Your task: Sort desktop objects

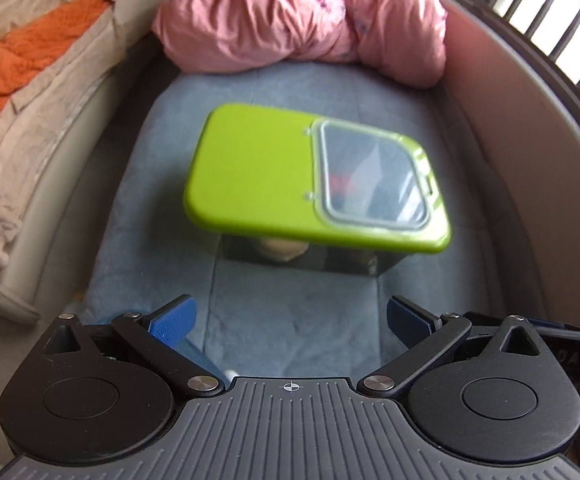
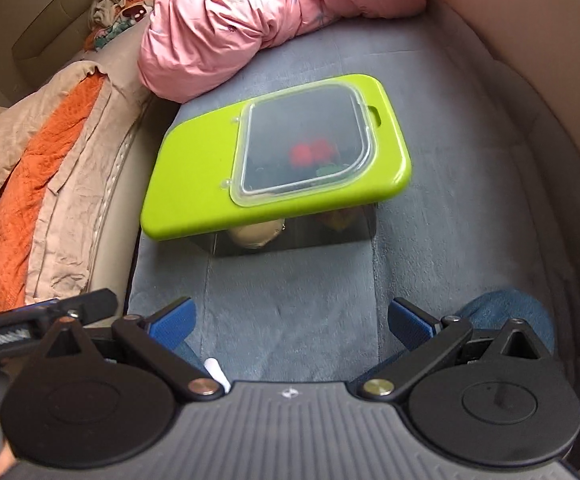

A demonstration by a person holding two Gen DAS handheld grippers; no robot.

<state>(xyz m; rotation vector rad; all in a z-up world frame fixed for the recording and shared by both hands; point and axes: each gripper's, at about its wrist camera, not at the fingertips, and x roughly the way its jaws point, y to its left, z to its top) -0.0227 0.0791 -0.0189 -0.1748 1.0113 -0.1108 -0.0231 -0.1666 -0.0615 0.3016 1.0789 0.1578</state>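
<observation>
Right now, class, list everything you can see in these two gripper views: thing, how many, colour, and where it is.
Storage box: one, clear walls, on the blue mat, centre.
Lid: one, lime green with a clear window, closed on the box.
Contents: number unclear; red shapes under the window, a beige item against the near wall.
Mat: one, grey-blue, under the box.
Bedding bundle: one, pink, behind the box.
Cloth: one, orange and beige, draped on the left.
Left gripper: one, black with blue pads, open, empty, short of the box.
Right gripper: one, black with blue pads, open, empty.
</observation>
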